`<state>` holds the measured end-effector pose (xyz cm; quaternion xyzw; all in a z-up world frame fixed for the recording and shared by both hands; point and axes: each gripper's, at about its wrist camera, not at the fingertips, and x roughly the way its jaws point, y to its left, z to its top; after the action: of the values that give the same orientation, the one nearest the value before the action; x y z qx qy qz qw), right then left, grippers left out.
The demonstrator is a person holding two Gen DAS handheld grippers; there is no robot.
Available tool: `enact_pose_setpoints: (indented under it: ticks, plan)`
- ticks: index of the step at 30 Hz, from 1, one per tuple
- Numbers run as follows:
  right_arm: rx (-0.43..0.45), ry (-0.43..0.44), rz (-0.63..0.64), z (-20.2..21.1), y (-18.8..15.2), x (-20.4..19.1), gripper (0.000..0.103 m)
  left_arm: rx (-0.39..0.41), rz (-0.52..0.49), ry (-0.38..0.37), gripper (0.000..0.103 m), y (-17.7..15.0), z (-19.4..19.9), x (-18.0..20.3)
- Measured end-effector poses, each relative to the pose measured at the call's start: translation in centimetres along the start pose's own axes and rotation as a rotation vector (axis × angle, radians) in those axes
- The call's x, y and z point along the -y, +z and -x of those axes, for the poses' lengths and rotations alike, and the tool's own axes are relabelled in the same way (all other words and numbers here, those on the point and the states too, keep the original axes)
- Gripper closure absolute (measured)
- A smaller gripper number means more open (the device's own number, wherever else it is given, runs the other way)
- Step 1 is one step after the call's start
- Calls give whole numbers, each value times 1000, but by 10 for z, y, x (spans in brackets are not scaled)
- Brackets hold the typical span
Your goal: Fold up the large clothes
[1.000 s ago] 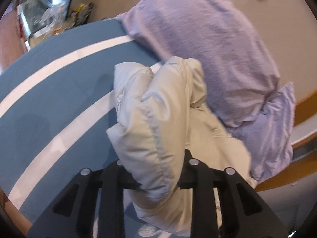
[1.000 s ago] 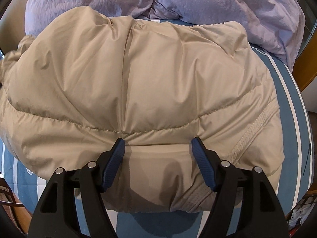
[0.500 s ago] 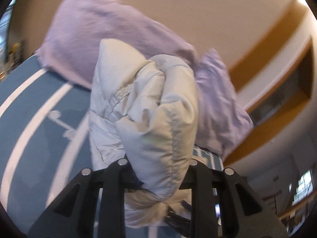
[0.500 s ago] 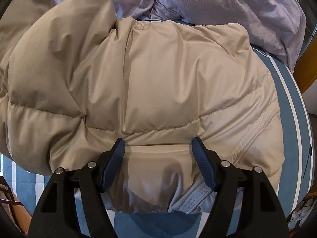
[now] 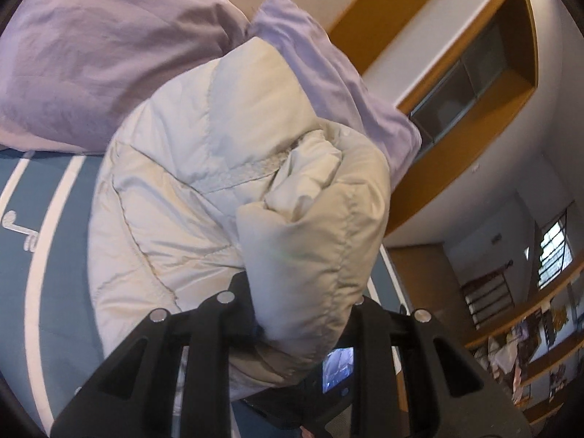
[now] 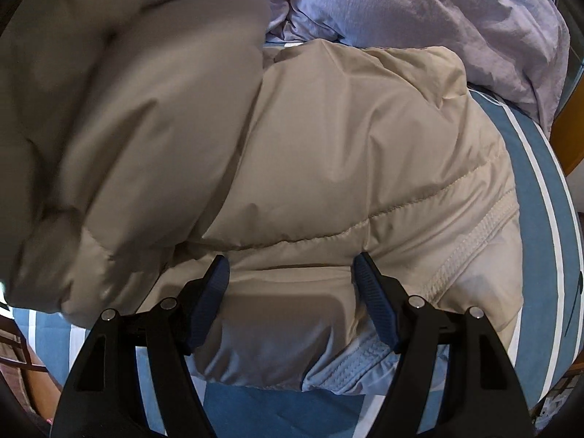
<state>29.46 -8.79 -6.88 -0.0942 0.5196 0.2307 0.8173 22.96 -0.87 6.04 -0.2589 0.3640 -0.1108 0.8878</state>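
Observation:
A beige puffer jacket (image 6: 346, 153) lies on the blue bed cover with white stripes (image 6: 540, 182). In the left wrist view my left gripper (image 5: 299, 292) is shut on a thick bunched fold of the jacket (image 5: 310, 241), held up off the bed; the fold hides its fingertips. In the right wrist view that lifted part (image 6: 120, 116) hangs blurred over the jacket's left half. My right gripper (image 6: 292, 277) stands open, its blue pads (image 6: 215, 292) wide apart and set down on the jacket near its hem.
Lilac pillows (image 6: 419, 3) lie at the head of the bed, just beyond the jacket. The bed cover's edge runs along the right and near side. A wooden-trimmed wall niche (image 5: 471, 73) and shelves (image 5: 522, 328) stand off to the right of the bed.
The left gripper has risen and swung right with its jacket fold, rolling as it went. In the right wrist view that fold now covers the jacket's left half. The right gripper kept still.

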Motion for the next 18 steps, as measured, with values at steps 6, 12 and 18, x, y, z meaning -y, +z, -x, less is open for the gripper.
enact_pose_setpoints:
  ticks: [6, 12, 18]
  plan:
    - [36, 54, -7, 20, -7, 17, 31, -38, -5, 59, 79, -4, -29, 6]
    - [94, 58, -32, 47, -20, 51, 31, -61, -28, 67, 78, -7, -42, 13]
    - [115, 43, -49, 60, -30, 65, 32, -93, -66, 76, 78, -18, -57, 21]
